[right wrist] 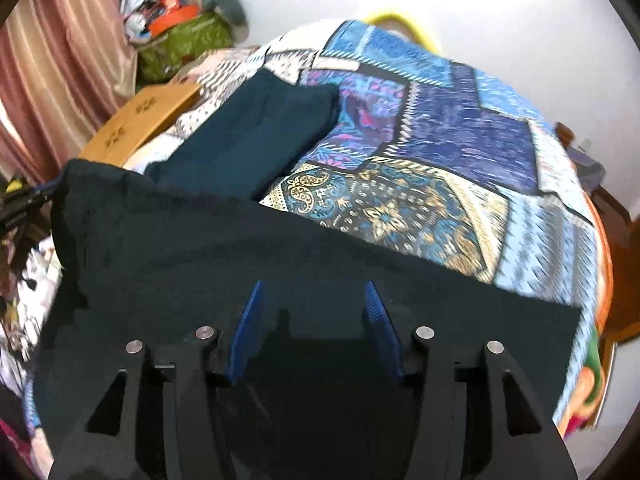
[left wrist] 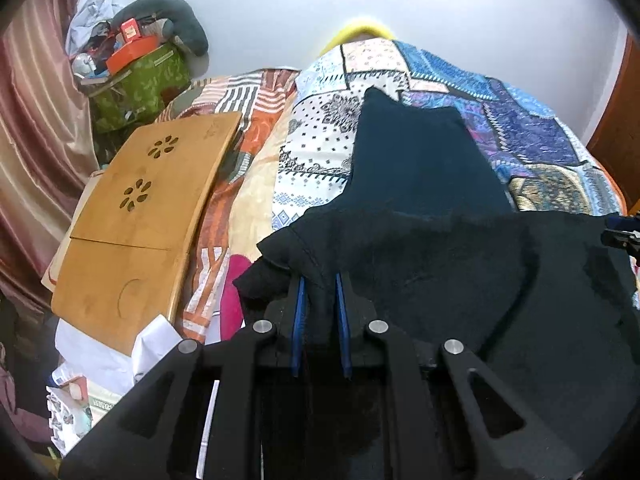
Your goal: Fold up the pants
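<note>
Left wrist view: patchwork bed cover (left wrist: 320, 140), wooden tray (left wrist: 152, 200), white wall (left wrist: 280, 8). Left gripper (left wrist: 320, 280) pinching dark pants (left wrist: 420, 168). Right gripper (right wrist: 314, 292) wide apart, gripping nothing.

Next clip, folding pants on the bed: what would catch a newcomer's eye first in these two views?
The dark teal fabric pants dominate, stretched along the bright blue patchwork bedspread, their near end bunched up. The left tool is clamped on that near fabric, while the right tool sits spread wide over it. A curved light wooden lap desk lies at the bed's left side.
</note>
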A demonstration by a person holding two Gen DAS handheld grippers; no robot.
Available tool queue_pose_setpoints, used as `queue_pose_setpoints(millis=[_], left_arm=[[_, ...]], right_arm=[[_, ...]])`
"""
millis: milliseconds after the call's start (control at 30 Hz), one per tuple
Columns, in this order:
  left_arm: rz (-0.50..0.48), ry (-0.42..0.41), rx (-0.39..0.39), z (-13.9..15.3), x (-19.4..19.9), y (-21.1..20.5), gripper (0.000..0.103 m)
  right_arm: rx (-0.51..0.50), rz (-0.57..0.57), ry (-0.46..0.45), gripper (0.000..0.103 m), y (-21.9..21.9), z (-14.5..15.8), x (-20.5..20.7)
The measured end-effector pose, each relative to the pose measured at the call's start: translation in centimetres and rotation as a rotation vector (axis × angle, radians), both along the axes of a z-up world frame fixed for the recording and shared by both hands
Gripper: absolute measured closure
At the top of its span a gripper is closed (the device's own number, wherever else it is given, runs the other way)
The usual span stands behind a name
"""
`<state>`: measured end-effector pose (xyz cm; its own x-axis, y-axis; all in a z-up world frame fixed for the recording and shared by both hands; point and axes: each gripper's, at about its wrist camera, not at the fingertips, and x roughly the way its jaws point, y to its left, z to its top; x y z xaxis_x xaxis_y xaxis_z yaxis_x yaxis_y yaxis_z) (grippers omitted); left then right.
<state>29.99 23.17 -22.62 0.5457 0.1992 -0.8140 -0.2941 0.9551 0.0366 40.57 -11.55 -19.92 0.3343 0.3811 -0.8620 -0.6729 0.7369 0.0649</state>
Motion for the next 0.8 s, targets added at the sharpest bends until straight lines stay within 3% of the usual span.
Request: queue_pose_setpoints(millis=[200,300,367,467,567,600,800], left_arm=[[0.032,0.055,-0.026,-3.9,2.5,1.9,0.088],[0.041,0.083,-0.044,-5.7,3.2,2.5,0.089],[0.038,0.096,-0.051,-6.9,3.5,2.6,0.089],[0.026,0.112,-0.034,-7.7,3.8,2.5,0.089],[0.027,0.115,-0.021,-7.4,3.9,2.2,0.089],[0.031,0.11,-0.021,-7.0,3.8,2.2,0.089],[0.027,0.029,-0.028,-2.6,1.5,1.4,0.088]], right_arm=[[-0.082,0.097,-0.029,0.054,2.1,-2.1,2.3],[-0.141,0.131,0.017,0.054,2.7,-4.5,3.3],[-0.099,0.124,0.022,0.052,2.2,-5.0,3.3],[-0.047,0.108,0.02,0.061,1.6,-5.1,2.9],[-0.039,0.069,0.008,0.083,1.7,-5.1,1.9],[-0.052,0.063,-0.006,0.095,1.9,-5.1,1.4],[-0.015,0.01,-0.048,0.1,0.9,-2.6,-0.3]])
